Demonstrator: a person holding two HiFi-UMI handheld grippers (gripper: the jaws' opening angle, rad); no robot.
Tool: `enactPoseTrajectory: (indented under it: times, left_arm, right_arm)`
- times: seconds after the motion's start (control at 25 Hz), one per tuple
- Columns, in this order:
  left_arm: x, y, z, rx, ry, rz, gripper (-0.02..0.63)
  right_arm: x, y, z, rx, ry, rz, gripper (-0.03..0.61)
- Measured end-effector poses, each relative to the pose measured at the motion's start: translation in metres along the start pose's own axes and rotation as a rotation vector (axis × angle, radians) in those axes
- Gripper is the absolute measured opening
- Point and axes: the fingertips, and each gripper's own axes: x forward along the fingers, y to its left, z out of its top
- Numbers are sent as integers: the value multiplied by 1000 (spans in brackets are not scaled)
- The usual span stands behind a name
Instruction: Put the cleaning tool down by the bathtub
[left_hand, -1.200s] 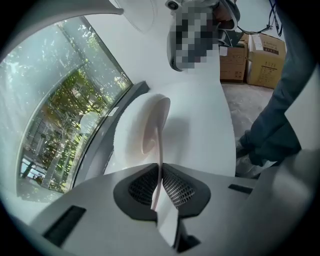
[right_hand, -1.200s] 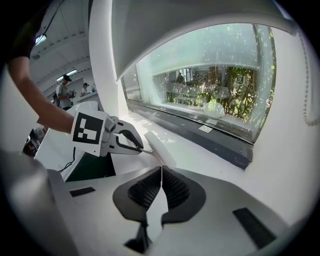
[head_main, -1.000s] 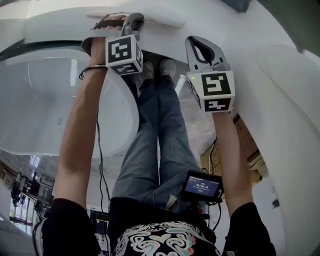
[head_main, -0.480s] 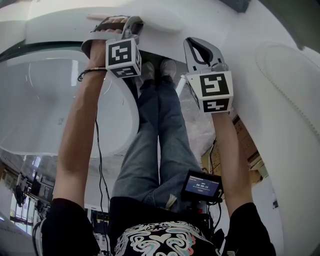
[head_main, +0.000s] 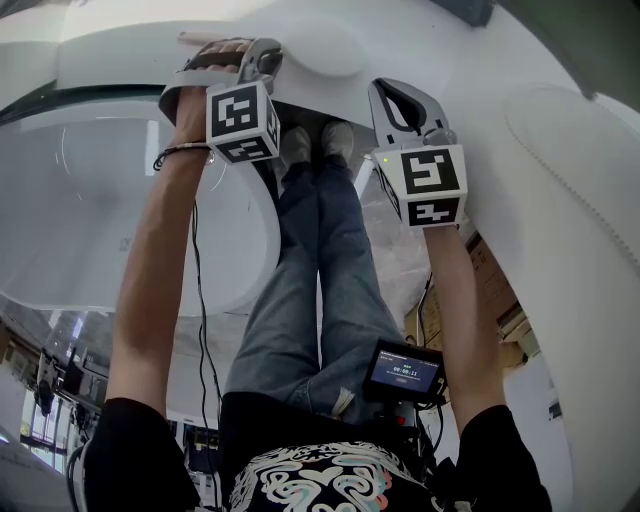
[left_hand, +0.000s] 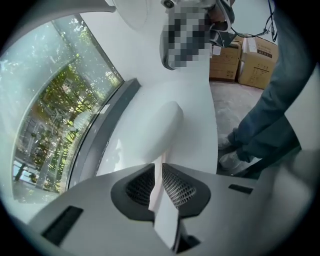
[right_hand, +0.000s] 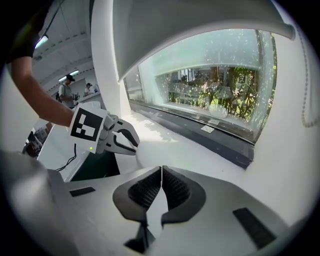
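Observation:
My left gripper (head_main: 255, 58) (left_hand: 159, 170) is shut on the cleaning tool (left_hand: 165, 220), a thin flat white piece clamped edge-on between the pads. In the head view a white strip of the tool (head_main: 200, 38) sticks out left of the gripper. The gripper hovers over the white bathtub rim (left_hand: 195, 110) (head_main: 440, 40), just short of a smooth rounded bump (left_hand: 162, 122) (head_main: 335, 55). My right gripper (head_main: 397, 98) (right_hand: 161, 172) is shut with nothing in it, out to the right over the same white surface. From the right gripper view I see the left gripper (right_hand: 107, 132).
A window (left_hand: 55, 115) (right_hand: 215, 85) with a dark frame (right_hand: 200, 137) runs along the far side of the white rim. The person's legs and shoes (head_main: 312, 140) stand beside the tub. Cardboard boxes (left_hand: 250, 60) sit on the floor behind.
The left gripper has drifted slightly toward me with the tool still clamped. The right gripper has barely moved.

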Motion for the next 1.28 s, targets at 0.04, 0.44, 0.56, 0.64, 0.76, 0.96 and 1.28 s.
enactPoseTrajectory:
  times: [0.04, 0.44, 0.56, 0.64, 0.76, 0.96, 1.28]
  left_arm:
    - [-3, 1, 0, -12, -7, 9, 37]
    - [-34, 22, 6, -167, -97, 110, 24]
    - [-47, 36, 6, -216, -127, 159, 17]
    - [-56, 47, 4, -291, -158, 193, 17]
    - [-67, 62, 2, -410, -206, 232, 17]
    - [-94, 75, 7, -494, -284, 302, 17]
    - [-134, 83, 19, -620, -384, 329, 17]
  right_arm:
    - [-1, 1, 1, 5, -6, 4, 29]
    - [-8, 3, 5, 8, -26, -3, 29]
    - [-8, 8, 12, 11, -35, 4, 29]
    - [-8, 10, 16, 3, -43, 5, 28]
    - [-8, 9, 21, -6, -56, -3, 29]
    - [-16, 10, 32, -6, -83, -5, 29]
    - [-35, 19, 67, 45, -164, 44, 28]
